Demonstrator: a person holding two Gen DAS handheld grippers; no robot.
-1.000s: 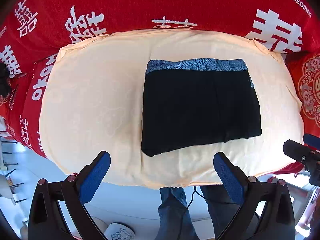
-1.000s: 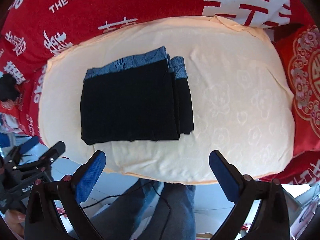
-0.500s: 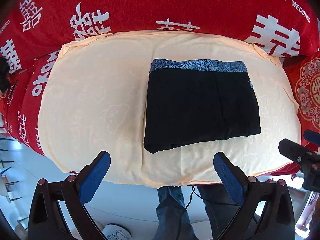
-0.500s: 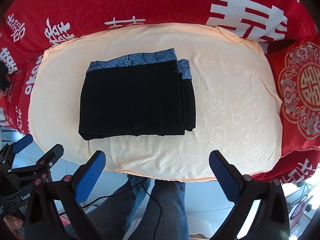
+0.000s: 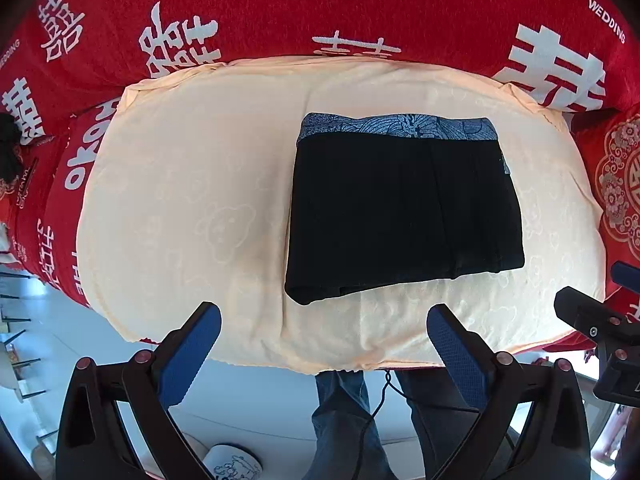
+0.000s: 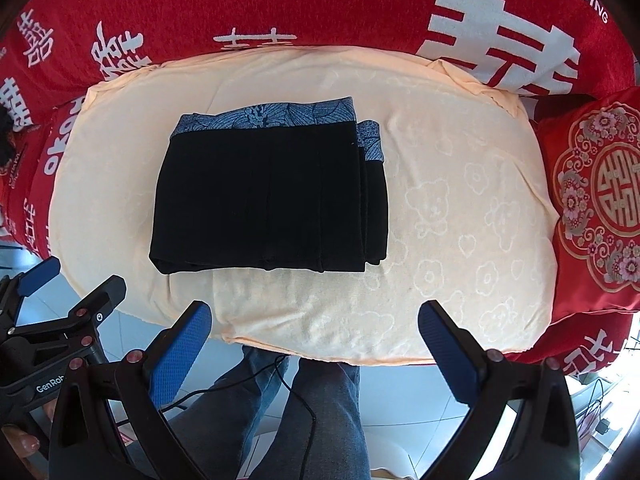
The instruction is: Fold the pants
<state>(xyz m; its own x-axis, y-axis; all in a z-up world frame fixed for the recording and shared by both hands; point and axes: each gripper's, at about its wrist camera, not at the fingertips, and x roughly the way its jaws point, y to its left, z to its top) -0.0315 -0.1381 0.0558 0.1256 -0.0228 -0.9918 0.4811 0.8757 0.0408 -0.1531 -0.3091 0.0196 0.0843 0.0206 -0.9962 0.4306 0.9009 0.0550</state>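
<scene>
The black pants lie folded into a flat rectangle on a peach cloth, with a blue patterned waistband along the far edge. In the right wrist view the pants show stacked layers at their right side. My left gripper is open and empty, held back above the cloth's near edge. My right gripper is open and empty too, also short of the pants. Neither gripper touches the pants.
A red blanket with white characters lies under the peach cloth. A red embroidered cushion sits at the right. The person's jeans-clad legs and a cable stand below the near edge. A white mug stands on the floor.
Both grippers have drawn back a little, with the view shifting slightly. The pants have not moved and both grippers stay open.
</scene>
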